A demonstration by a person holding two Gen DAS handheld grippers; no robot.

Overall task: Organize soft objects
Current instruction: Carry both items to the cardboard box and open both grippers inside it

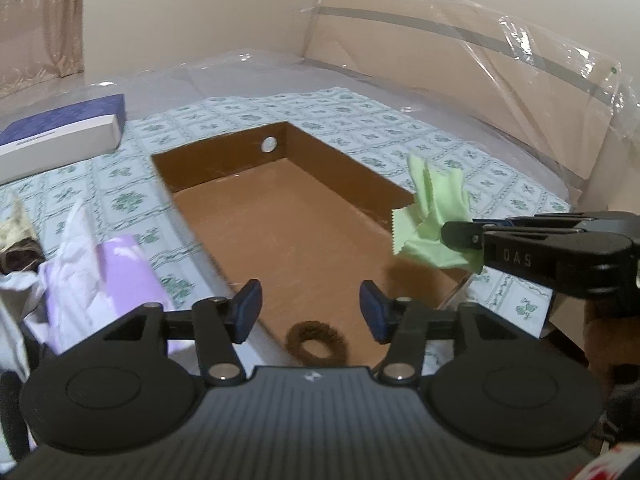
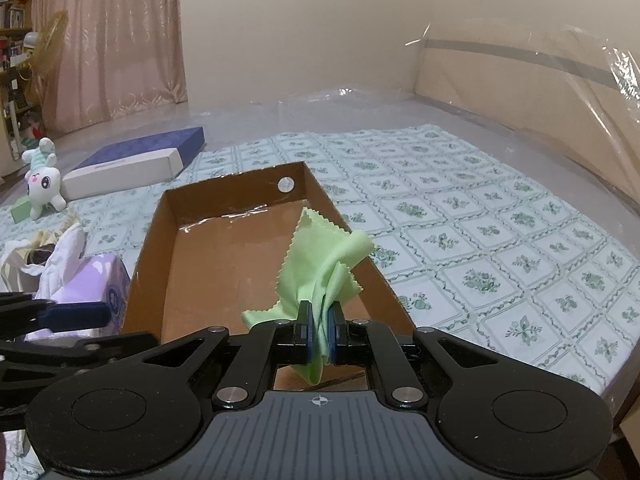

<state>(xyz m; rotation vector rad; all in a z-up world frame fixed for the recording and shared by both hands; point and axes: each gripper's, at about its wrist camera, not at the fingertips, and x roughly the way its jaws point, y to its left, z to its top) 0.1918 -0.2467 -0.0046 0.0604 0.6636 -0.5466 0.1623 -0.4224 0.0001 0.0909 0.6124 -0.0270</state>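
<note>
An open brown cardboard box lies on the patterned bed sheet. A brown hair scrunchie rests on the box floor at its near end. Just above it my left gripper stands open, with nothing between its blue pads. My right gripper is shut on a crumpled light green cloth and holds it over the right side of the box. In the left wrist view the right gripper comes in from the right with the cloth sticking out of it.
A purple tissue pack with white tissue and a white bag sit left of the box. Farther left lie a blue and white flat box and a white plush toy. A plastic-wrapped headboard borders the bed.
</note>
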